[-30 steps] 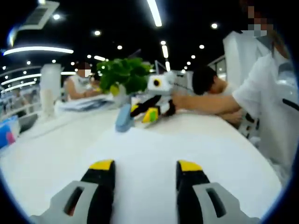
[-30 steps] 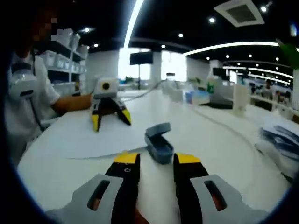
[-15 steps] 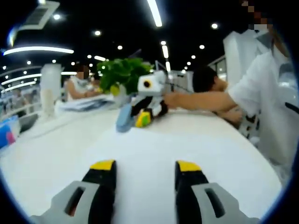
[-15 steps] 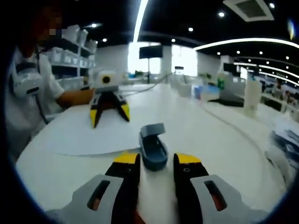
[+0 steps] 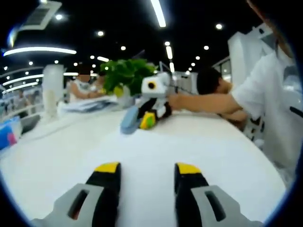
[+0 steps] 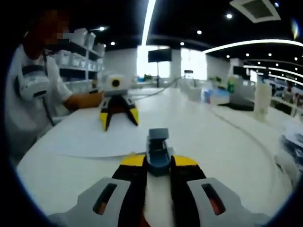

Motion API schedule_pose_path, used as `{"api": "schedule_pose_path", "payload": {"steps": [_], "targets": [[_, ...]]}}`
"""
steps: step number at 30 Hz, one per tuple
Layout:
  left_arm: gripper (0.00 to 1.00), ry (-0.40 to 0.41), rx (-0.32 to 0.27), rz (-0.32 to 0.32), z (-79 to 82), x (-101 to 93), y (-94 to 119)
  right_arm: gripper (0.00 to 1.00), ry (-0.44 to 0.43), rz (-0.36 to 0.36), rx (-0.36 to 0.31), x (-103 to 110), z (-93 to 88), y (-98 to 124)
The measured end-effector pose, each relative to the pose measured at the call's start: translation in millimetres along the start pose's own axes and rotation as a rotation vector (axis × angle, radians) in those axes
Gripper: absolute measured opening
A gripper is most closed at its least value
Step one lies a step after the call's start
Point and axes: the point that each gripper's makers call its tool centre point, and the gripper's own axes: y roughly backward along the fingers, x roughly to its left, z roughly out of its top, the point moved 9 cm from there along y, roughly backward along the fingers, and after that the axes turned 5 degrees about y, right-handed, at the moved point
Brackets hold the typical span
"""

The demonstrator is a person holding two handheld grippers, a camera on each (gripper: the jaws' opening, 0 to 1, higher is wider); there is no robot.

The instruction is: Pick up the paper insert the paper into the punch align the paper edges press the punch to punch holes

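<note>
Blue-grey hole punch [image 6: 158, 152] sits on the white table [image 6: 227, 142], its near end between the right gripper [image 6: 157, 162] tips; jaws narrowly parted beside it, contact cannot be told. White paper sheet [image 6: 90, 137] lies flat at 10 o'clock from the punch, its edge just beside it. Left gripper [image 5: 147, 168] rests over the paper [image 5: 156, 146], jaws apart, holding nothing. Punch [image 5: 129, 120] at 12 o'clock there, potted plant [image 5: 125, 75] beyond.
</note>
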Motion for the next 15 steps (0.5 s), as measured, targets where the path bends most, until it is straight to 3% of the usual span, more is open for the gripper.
{"api": "schedule_pose_path", "payload": {"steps": [9, 15], "targets": [[0.46, -0.001, 0.001, 0.000, 0.2, -20.7, -7.1, 0.23, 0.005, 0.030, 0.000, 9.2, 1.1, -0.1], [0.46, 0.001, 0.001, -0.001, -0.2, -13.6, -5.6, 0.23, 0.010, 0.035, -0.006, 12.1, 1.5, -1.8]]}}
